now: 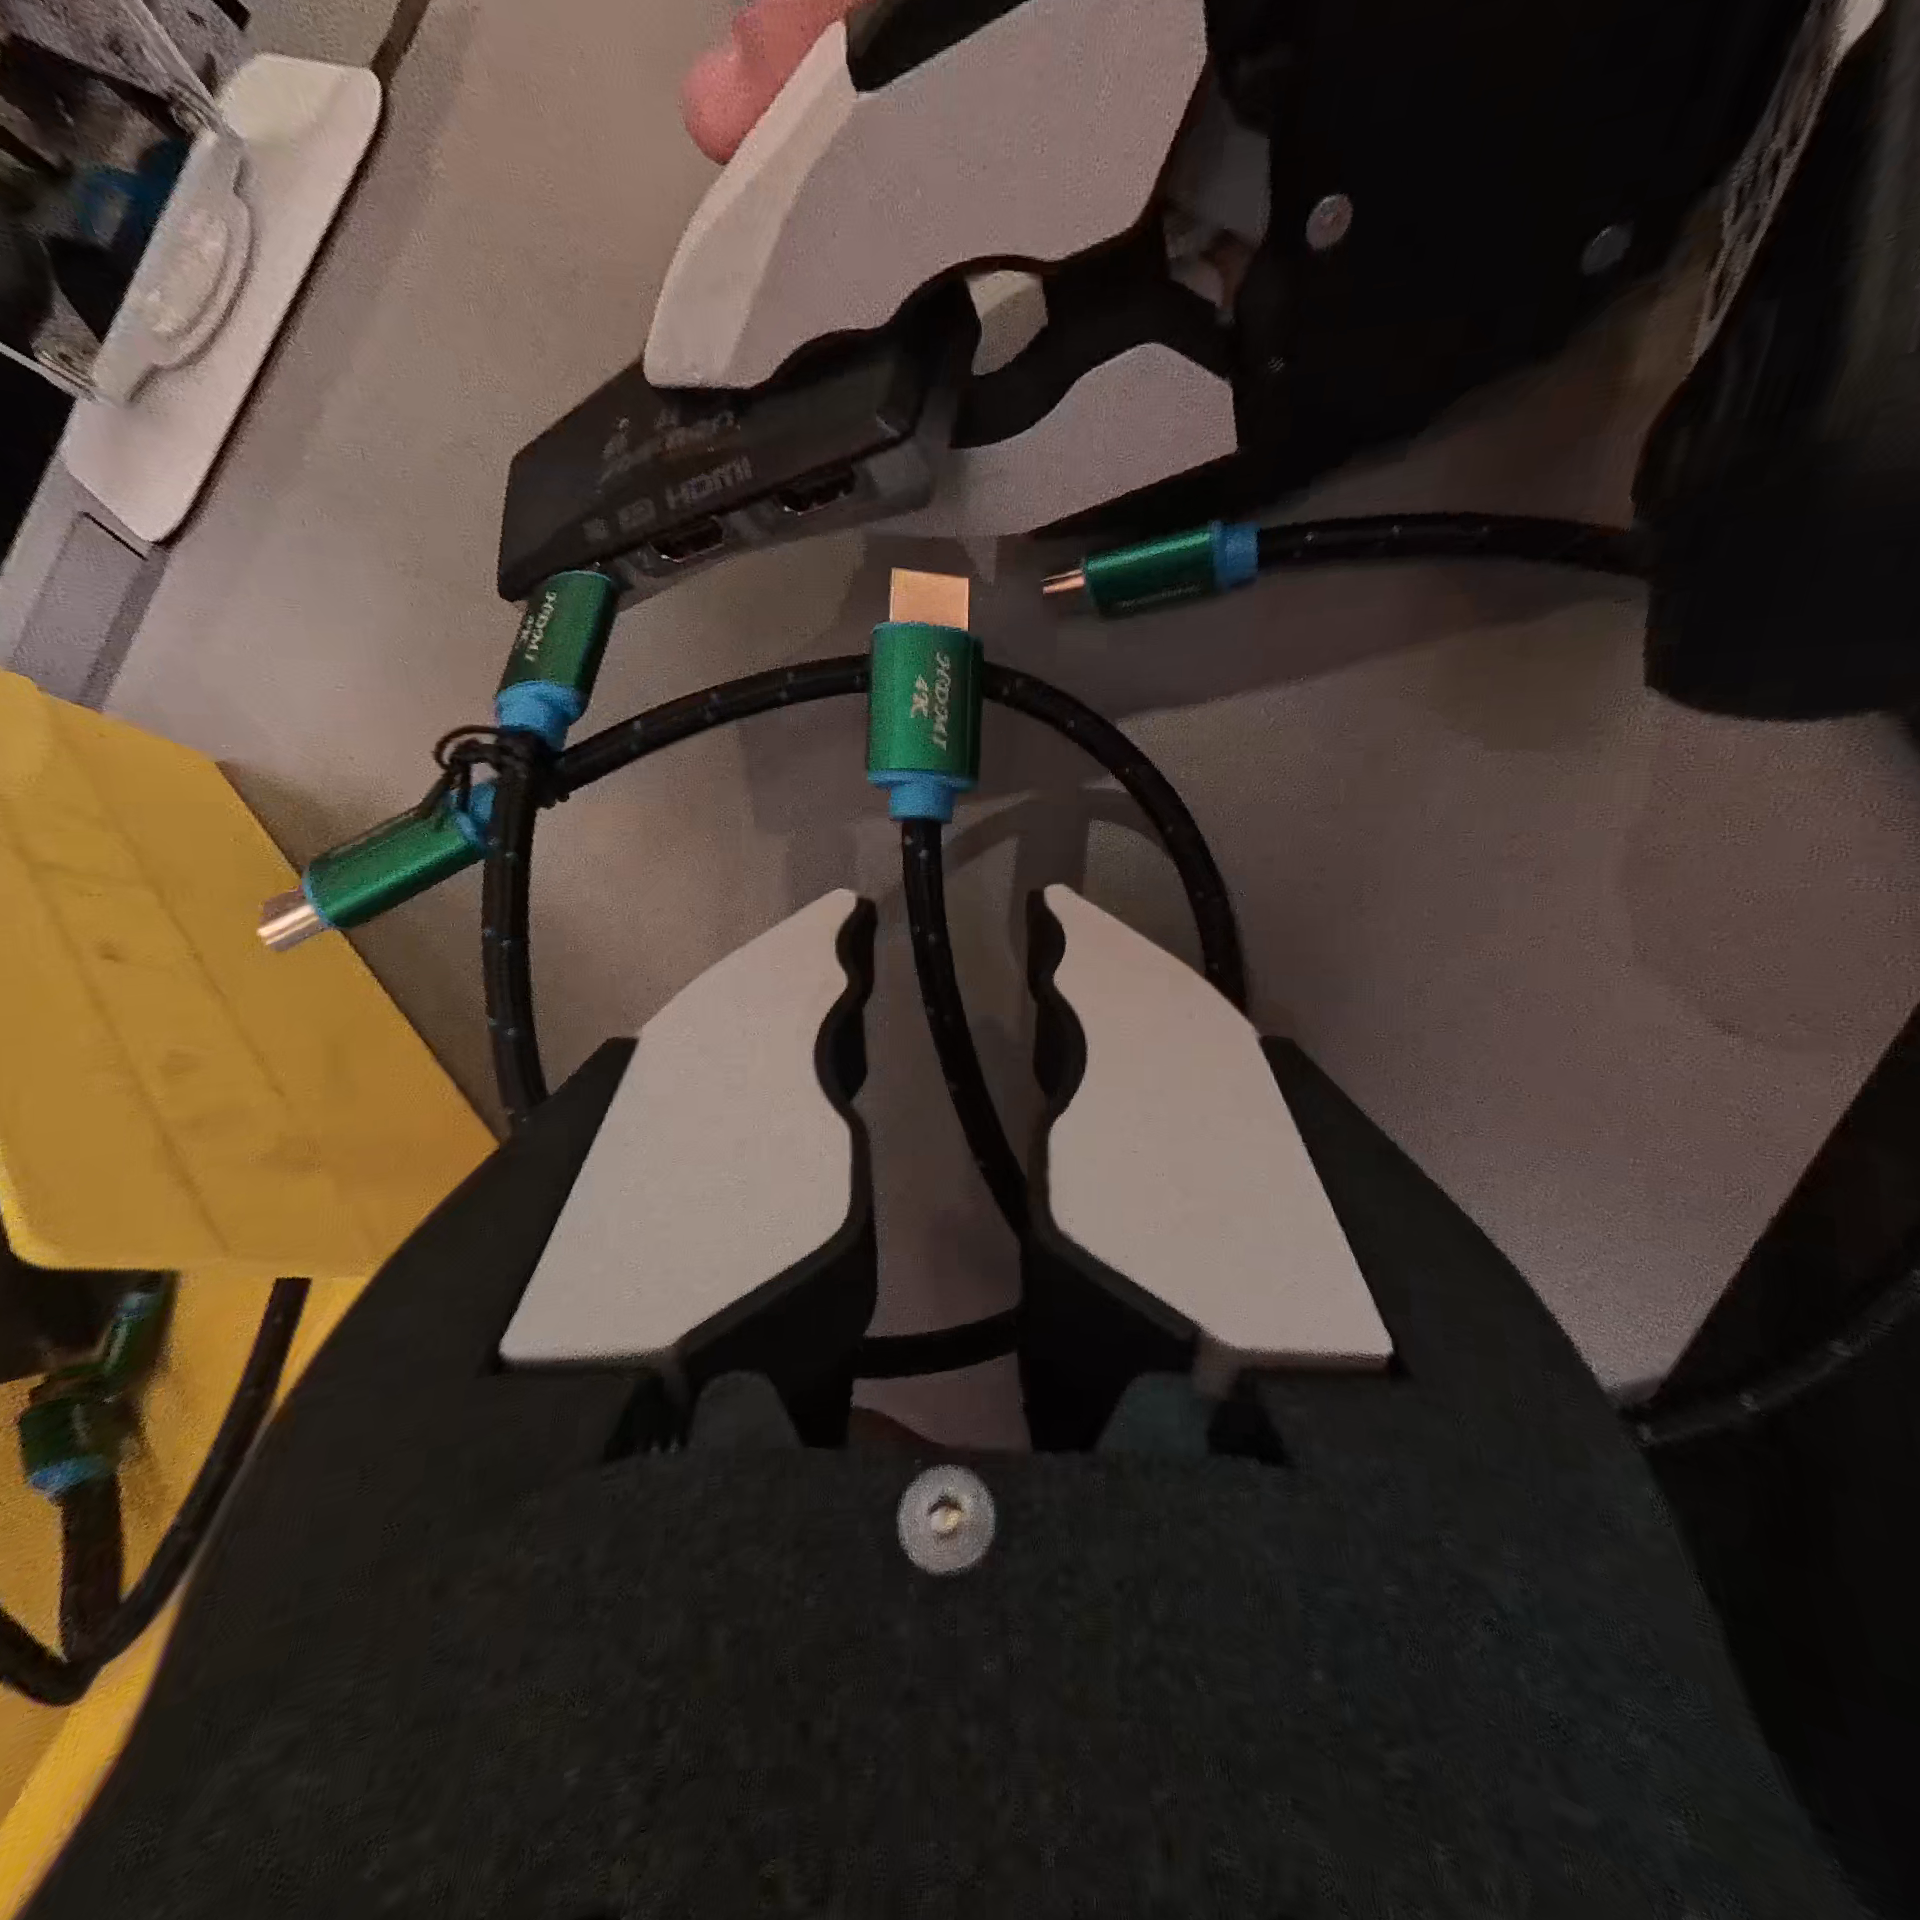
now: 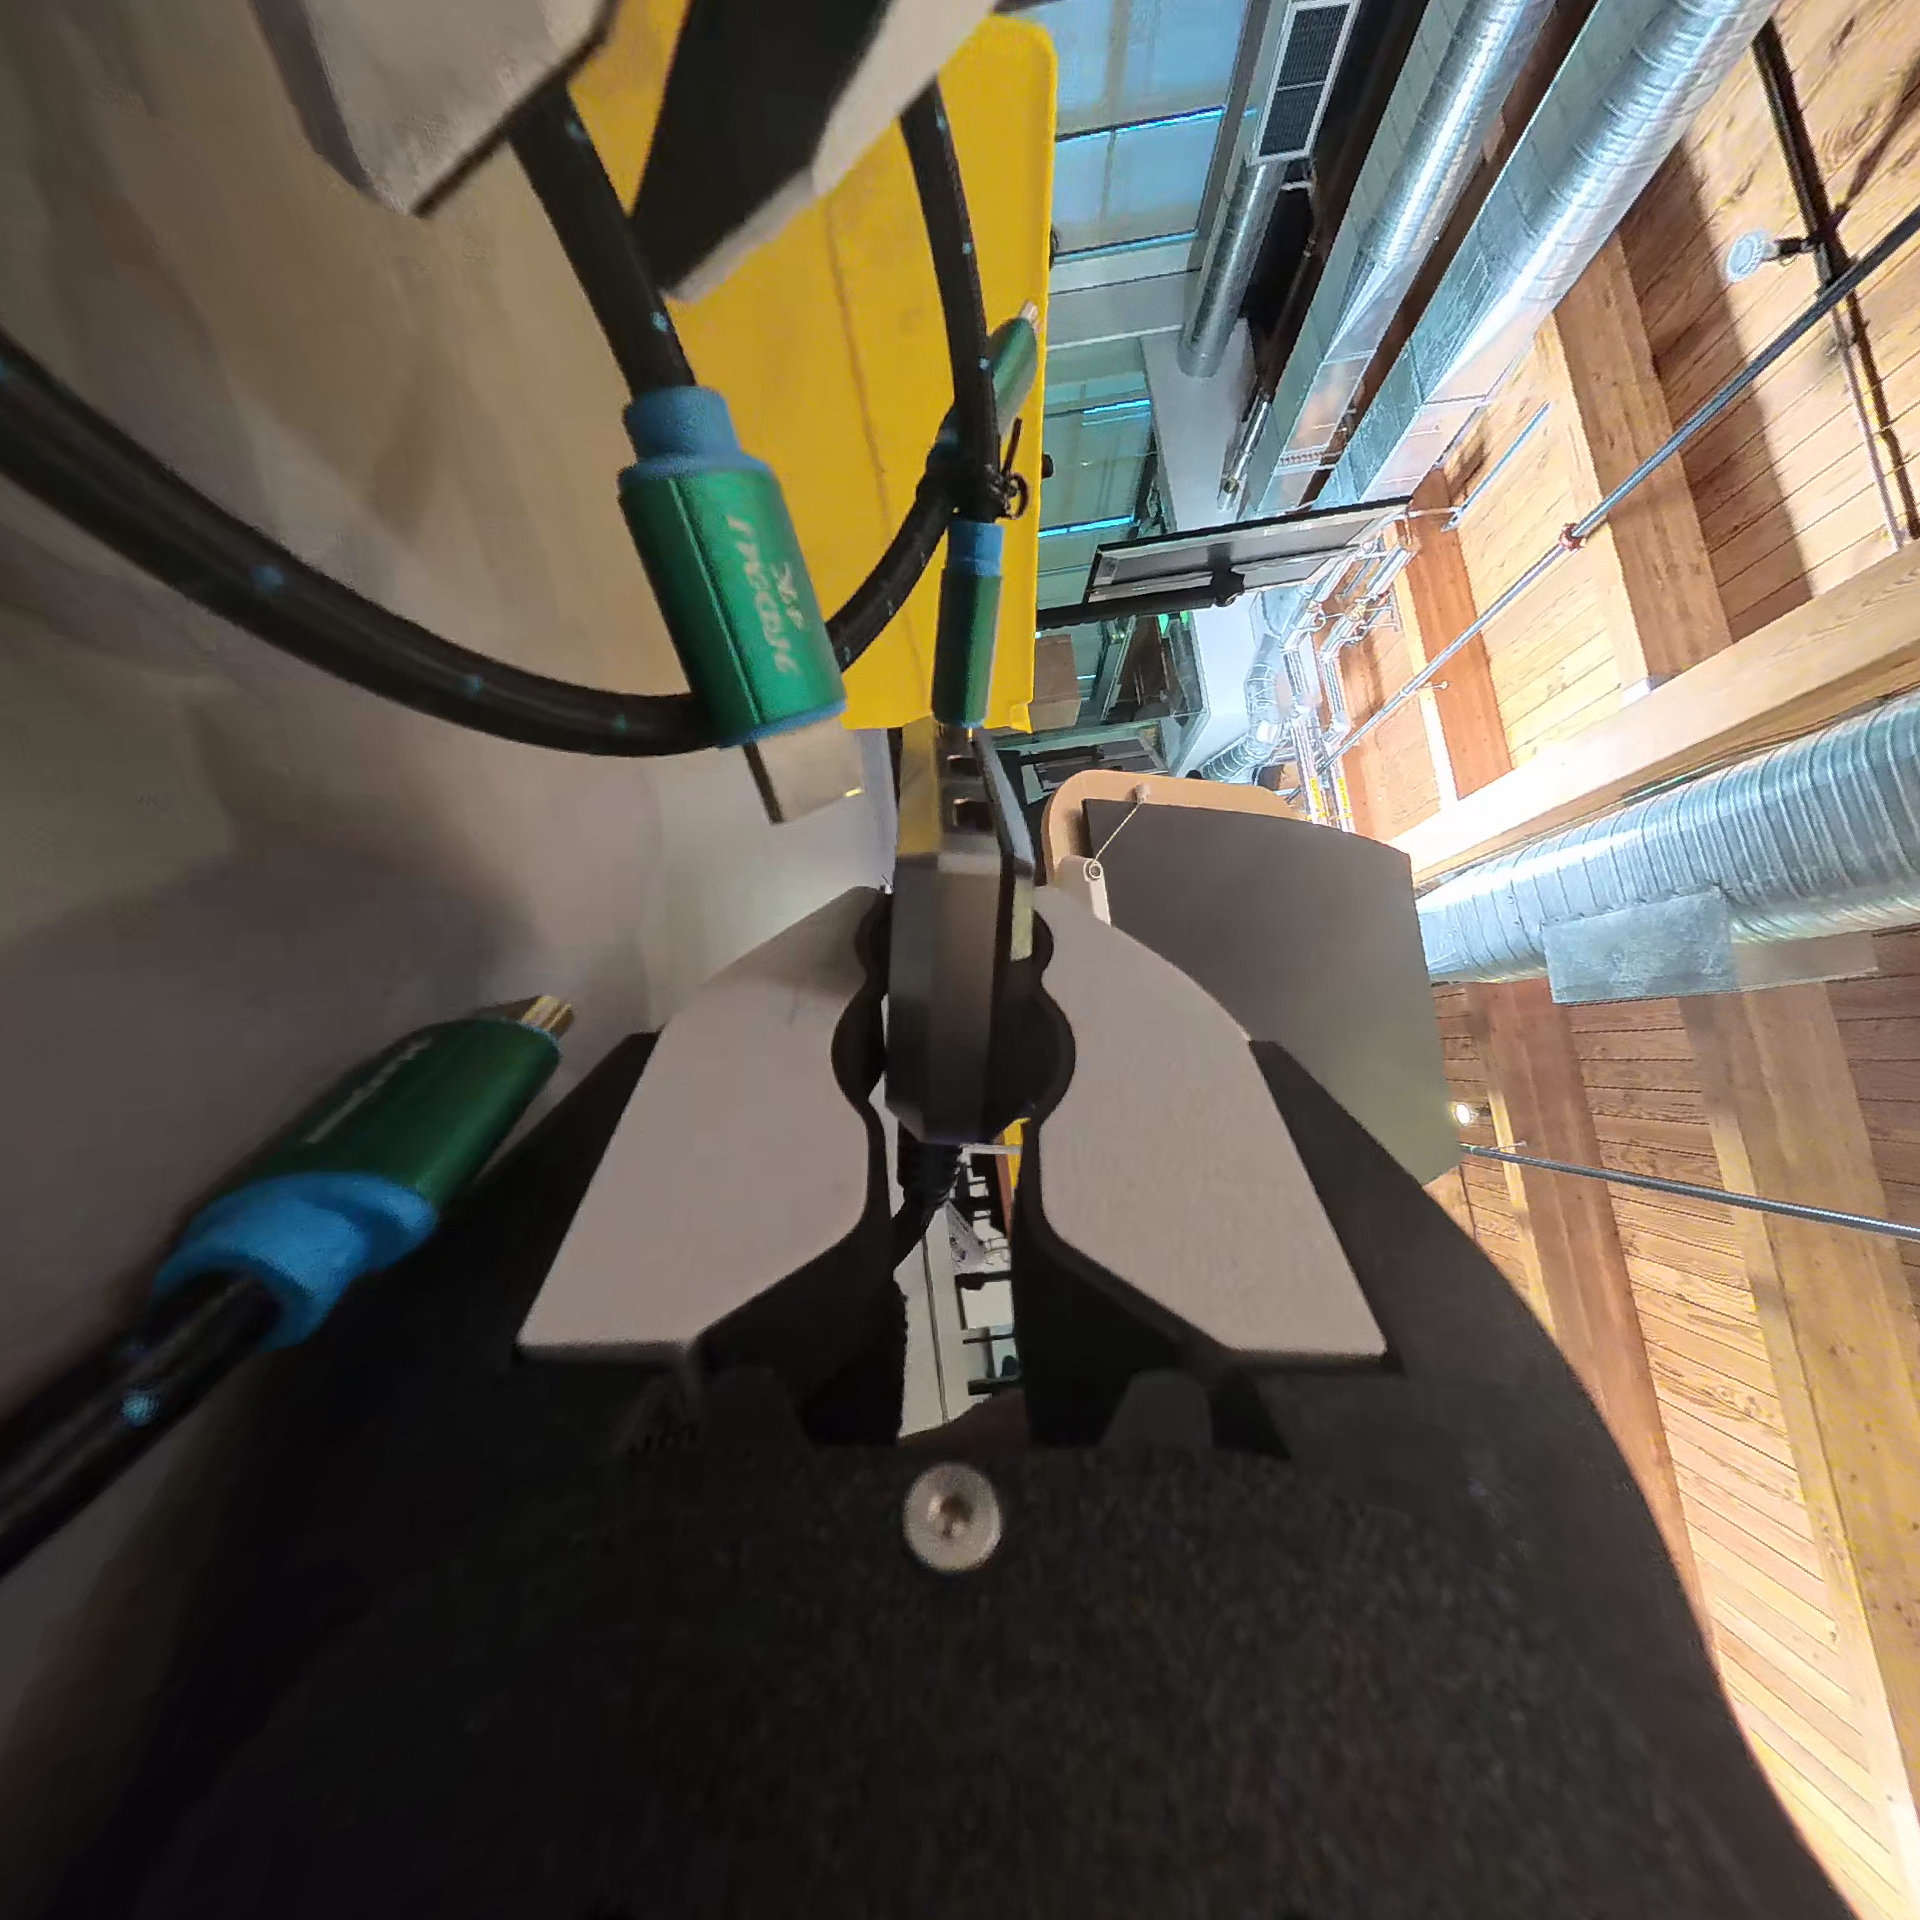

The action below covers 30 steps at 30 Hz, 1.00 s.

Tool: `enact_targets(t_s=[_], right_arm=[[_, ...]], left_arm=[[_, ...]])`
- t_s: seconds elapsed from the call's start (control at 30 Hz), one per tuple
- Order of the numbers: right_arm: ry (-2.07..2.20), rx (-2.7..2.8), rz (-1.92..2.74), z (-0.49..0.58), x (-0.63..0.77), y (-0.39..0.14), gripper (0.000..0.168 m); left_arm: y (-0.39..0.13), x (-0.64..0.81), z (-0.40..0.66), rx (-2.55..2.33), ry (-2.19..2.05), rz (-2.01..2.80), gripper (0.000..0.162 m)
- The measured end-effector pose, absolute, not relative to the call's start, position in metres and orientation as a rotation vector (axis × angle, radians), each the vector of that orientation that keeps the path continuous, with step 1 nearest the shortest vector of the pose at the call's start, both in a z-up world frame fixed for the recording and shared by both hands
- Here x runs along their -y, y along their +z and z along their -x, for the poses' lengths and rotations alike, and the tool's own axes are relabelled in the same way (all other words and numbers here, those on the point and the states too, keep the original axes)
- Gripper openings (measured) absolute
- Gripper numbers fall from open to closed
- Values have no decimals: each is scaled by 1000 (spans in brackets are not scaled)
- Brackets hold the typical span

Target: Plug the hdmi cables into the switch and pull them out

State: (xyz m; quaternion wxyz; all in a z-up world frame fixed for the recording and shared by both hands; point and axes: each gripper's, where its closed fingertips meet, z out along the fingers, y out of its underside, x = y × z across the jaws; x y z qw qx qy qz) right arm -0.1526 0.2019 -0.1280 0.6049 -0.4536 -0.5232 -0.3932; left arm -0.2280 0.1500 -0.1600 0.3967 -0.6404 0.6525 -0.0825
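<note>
Switch [image 2: 961, 997] clamped in right gripper [image 2: 956, 914] | cable [image 1: 940, 997] between parted left gripper [image 1: 951, 914] fingers

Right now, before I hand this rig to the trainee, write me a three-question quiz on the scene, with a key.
1. True or false: the right gripper is shut on the black switch.
2. How many green plugs are visibly seated in the switch's ports? A) none B) one C) three
3. Fill in: the cable passing between the fingers of the open left gripper ends in a loose plug whose gold tip points toward the ____.

Key:
1. True.
2. B, the seated plug at the switch's corner.
3. Switch.
</note>
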Motion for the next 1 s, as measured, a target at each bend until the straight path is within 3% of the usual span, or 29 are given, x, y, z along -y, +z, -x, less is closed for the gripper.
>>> enact_targets(t_s=[0.17, 0.3, 0.77, 1.0], right_arm=[[-890, 1213, 1059, 153, -203, -129, 22], [-887, 1214, 1062, 153, -203, -129, 22], [-896, 1223, 1047, 155, -202, -130, 22], [-907, 1225, 1039, 155, -201, -129, 22]], left_arm=[[-155, -158, 224, -1680, -168, 1491, 27], [-157, -161, 216, -1719, -174, 1380, 7], [-121, -155, 218, -1703, -647, 1861, 5], [-131, -152, 218, -1774, -658, 2031, 5]])
